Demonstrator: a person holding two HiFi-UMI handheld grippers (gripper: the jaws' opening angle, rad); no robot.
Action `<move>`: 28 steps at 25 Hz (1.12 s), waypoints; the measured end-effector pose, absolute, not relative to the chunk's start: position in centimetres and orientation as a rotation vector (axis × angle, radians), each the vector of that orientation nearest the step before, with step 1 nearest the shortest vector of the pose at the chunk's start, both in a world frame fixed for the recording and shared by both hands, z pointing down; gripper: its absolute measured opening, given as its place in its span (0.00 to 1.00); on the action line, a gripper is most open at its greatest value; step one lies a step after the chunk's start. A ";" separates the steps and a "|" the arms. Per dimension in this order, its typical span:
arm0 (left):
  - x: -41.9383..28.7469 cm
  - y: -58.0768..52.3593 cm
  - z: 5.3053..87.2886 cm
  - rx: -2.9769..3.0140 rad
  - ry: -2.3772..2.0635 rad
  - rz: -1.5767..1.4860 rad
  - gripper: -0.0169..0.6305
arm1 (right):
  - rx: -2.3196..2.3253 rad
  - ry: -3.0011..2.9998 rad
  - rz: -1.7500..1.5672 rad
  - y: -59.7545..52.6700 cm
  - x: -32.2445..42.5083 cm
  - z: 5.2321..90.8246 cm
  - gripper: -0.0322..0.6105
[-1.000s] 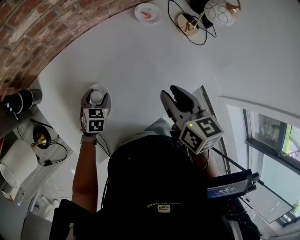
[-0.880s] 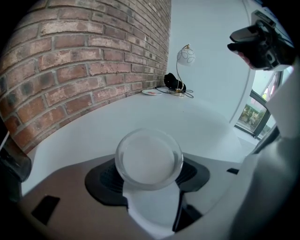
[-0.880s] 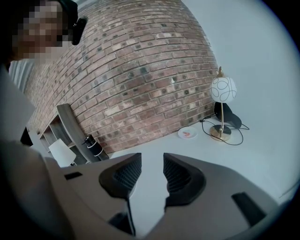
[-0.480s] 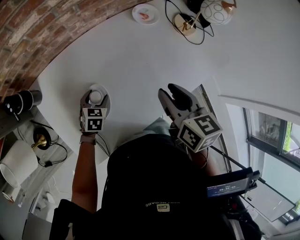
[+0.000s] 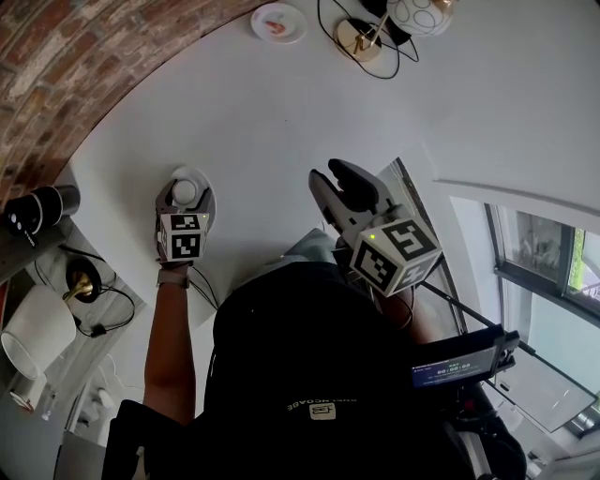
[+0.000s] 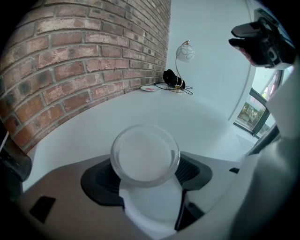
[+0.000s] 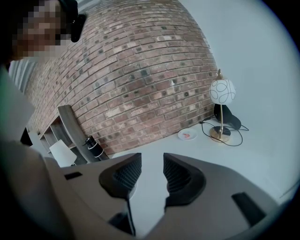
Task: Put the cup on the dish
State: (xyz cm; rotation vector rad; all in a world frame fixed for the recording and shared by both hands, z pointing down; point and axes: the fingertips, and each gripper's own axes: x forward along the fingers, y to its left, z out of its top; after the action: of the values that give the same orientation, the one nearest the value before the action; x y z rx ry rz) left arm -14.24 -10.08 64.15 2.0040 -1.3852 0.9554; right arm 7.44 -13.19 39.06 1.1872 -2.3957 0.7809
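A clear glass cup [image 6: 145,154] stands upright on a white dish [image 6: 152,208] on the white table. My left gripper [image 6: 146,176] is around the cup with its jaws opening. The dark pads [image 6: 101,180] stand off the glass on the left and sit very close to it on the right. In the head view the cup [image 5: 184,191] sits on the dish [image 5: 202,178], just beyond the left gripper [image 5: 184,199]. My right gripper [image 5: 339,183] hovers to the right, open by a narrow gap, with nothing between its pads [image 7: 124,176].
A small plate [image 5: 277,22] with something red on it, a globe lamp [image 5: 412,13] and black cables lie at the table's far end. The curved brick wall [image 5: 56,66] borders the table's left side. A black cylinder [image 5: 37,208] stands on a shelf at the left.
The left gripper stays at the cup on the dish, its jaws a little wider. The right gripper has hardly moved. The head view has shifted slightly.
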 end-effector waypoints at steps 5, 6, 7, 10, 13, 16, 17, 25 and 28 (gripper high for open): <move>-14.2 -9.9 63.7 1.997 -1.383 0.970 0.50 | 1.188 -2.396 0.779 -13.1 7.4 39.0 0.28; -14.2 -9.9 63.6 2.001 -1.388 0.971 0.50 | 1.189 -2.397 0.778 -13.1 7.4 38.9 0.28; -14.2 -9.9 63.6 2.006 -1.392 0.973 0.50 | 1.191 -2.399 0.778 -13.1 7.5 38.9 0.28; -14.3 -9.8 63.6 2.012 -1.390 0.988 0.50 | 1.194 -2.402 0.779 -13.0 7.6 38.8 0.28; -14.4 -9.4 63.5 1.999 -1.383 1.005 0.50 | 1.190 -2.408 0.780 -12.9 7.5 38.7 0.28; -14.4 -8.8 63.4 1.985 -1.377 1.015 0.50 | 1.183 -2.415 0.781 -12.8 7.5 38.7 0.28; -14.4 -8.6 63.3 1.983 -1.377 1.016 0.50 | 1.180 -2.418 0.783 -12.7 7.5 38.7 0.28; -14.8 -7.4 62.7 1.965 -1.402 1.020 0.50 | 1.145 -2.450 0.772 -12.3 6.9 38.2 0.28; -15.1 -7.0 62.4 1.954 -1.418 1.028 0.50 | 1.135 -2.462 0.765 -12.1 6.7 38.0 0.28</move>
State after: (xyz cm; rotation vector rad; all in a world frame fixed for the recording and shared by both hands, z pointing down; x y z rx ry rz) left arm -15.06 -7.03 62.36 1.9540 -1.4179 1.0284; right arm 6.72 -12.11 38.04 1.1352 -2.4619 0.7655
